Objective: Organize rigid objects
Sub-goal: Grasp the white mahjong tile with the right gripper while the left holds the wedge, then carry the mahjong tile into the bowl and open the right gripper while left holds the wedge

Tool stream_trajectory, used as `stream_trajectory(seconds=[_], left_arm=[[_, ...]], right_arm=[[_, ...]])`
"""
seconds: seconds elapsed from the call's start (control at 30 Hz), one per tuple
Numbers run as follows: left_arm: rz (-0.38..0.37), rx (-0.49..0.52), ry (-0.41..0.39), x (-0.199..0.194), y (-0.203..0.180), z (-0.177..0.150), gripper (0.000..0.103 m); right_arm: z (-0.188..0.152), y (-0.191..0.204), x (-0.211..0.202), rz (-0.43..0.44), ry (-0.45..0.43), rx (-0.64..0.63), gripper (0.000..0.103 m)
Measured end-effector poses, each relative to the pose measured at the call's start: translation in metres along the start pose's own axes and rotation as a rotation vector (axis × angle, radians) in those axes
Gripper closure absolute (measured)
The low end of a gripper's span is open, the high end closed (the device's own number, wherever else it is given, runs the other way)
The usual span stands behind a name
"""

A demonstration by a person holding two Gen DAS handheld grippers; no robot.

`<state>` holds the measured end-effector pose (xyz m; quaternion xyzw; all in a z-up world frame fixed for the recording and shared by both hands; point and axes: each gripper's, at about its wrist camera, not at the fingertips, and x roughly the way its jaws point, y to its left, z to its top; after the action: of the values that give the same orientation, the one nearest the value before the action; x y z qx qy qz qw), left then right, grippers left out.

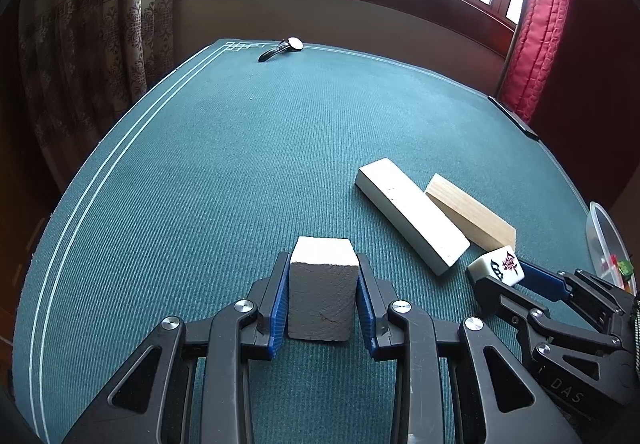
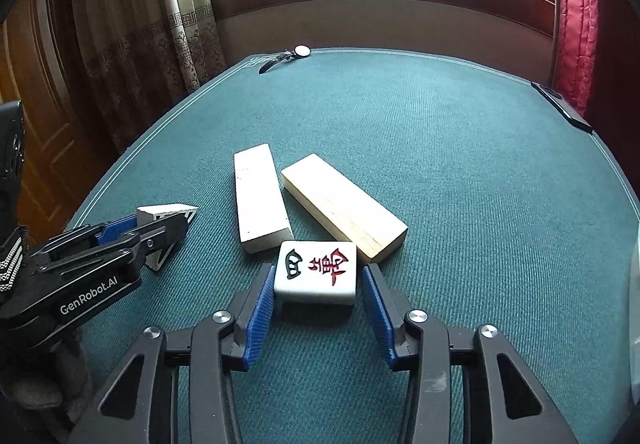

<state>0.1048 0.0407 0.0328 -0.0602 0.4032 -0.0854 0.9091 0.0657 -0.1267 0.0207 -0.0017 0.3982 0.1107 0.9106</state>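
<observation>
In the left wrist view my left gripper is shut on a short white block, both blue pads pressed to its sides. The right wrist view shows that gripper at the left, the block poking past its tips. My right gripper brackets a white mahjong tile with red and black characters. Its left pad touches the tile, and a thin gap shows at the right pad. The tile lies at the near ends of a white plank and a pale wooden plank, both flat on the mat.
A green felt table mat covers the table. A wristwatch lies at the far edge and a dark flat device at the right edge. A clear plastic container sits at the near right. Curtains hang on the left.
</observation>
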Motion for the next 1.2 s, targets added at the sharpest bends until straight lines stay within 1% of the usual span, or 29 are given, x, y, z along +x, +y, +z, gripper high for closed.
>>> stream_trajectory(seconds=[0.6, 0.93, 1.2], left_arm=[[0.008, 0.008, 0.000, 0.000, -0.002, -0.001, 0.072], [-0.026, 0.016, 0.005, -0.009, -0.011, -0.009, 0.072], [-0.022, 0.028, 0.013, -0.019, -0.019, -0.021, 0.072]], right_arm=[[-0.017, -0.017, -0.018, 0.005, -0.003, 0.034, 0.061], [-0.027, -0.037, -0.034, 0.004, -0.005, 0.089, 0.061], [-0.037, -0.054, -0.043, 0.000, -0.011, 0.123, 0.061]])
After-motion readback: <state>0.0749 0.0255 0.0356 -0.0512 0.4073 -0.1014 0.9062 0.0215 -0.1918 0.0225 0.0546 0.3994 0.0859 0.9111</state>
